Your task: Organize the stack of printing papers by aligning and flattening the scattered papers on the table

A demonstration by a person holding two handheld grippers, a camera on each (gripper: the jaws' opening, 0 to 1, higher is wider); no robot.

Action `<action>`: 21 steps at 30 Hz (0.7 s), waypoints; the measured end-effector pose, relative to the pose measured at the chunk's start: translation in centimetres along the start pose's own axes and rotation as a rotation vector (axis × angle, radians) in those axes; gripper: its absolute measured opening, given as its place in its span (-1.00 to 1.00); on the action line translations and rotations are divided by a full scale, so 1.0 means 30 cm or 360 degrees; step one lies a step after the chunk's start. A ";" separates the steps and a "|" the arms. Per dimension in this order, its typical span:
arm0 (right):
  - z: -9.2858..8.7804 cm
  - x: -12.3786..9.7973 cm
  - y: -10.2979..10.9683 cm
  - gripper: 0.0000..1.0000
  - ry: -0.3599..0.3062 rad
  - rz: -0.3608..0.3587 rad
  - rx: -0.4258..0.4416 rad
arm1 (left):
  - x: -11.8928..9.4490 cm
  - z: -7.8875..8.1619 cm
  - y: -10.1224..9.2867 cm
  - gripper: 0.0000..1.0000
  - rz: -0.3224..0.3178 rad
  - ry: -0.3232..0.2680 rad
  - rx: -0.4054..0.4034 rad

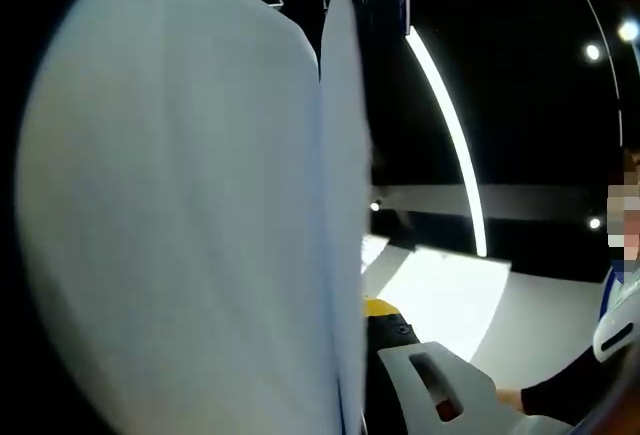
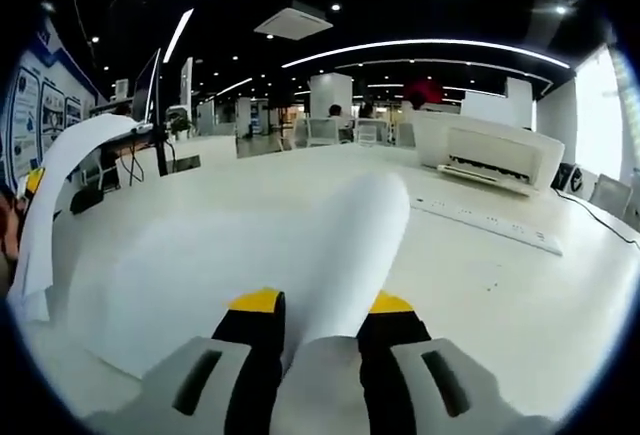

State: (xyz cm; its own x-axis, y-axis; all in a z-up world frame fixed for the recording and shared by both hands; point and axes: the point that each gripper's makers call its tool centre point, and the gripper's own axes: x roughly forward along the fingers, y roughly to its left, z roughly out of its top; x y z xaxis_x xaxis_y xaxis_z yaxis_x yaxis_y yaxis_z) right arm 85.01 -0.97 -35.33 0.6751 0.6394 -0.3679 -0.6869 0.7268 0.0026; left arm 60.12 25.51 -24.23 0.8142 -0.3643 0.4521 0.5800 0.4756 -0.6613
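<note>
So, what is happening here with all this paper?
A person works on printing paper with two hand-held tongs. The right tongs are shut on a curled sheet that arches up off the white table. In the left gripper view, lifted paper stands close before the camera. More sheets lie flat. A printer stands behind.

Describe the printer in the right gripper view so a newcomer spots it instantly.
On the big white table, look to the far right side, behind the long white power strip. The printer is the boxy white machine there, the sole bulky item beside flat and curled paper.
</note>
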 end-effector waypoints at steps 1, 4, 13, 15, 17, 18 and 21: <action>0.000 0.000 0.003 -0.54 -0.0001 0.0004 -0.0004 | 0.000 0.000 0.000 -0.88 0.0000 0.0000 0.0000; -0.001 -0.002 0.007 -0.58 0.0000 0.0007 -0.0007 | 0.000 0.000 -0.001 -0.88 -0.0002 -0.0001 -0.0001; 0.005 -0.007 0.044 -0.77 -0.0018 -0.0008 -0.0166 | 0.003 0.000 -0.001 -0.88 -0.0001 0.0000 0.0005; 0.008 -0.007 0.052 -0.84 -0.0026 -0.0006 -0.0243 | 0.003 0.000 -0.001 -0.88 -0.0001 0.0000 0.0006; 0.007 -0.007 0.058 -0.87 -0.0025 -0.0014 -0.0264 | 0.003 0.000 -0.001 -0.88 -0.0001 0.0001 0.0006; 0.007 -0.007 0.061 -0.88 -0.0028 -0.0012 -0.0270 | 0.003 0.000 -0.001 -0.88 -0.0001 0.0000 0.0007; 0.008 -0.004 0.047 -0.88 -0.0029 -0.0016 -0.0286 | 0.003 0.000 -0.001 -0.88 -0.0001 0.0000 0.0007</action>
State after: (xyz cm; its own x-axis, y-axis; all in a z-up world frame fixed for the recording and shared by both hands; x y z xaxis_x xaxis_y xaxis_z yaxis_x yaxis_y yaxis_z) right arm 84.02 0.03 -35.06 0.6860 0.6379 -0.3500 -0.7159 0.6777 -0.1680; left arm 60.17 25.47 -24.17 0.8138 -0.3647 0.4524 0.5806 0.4791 -0.6583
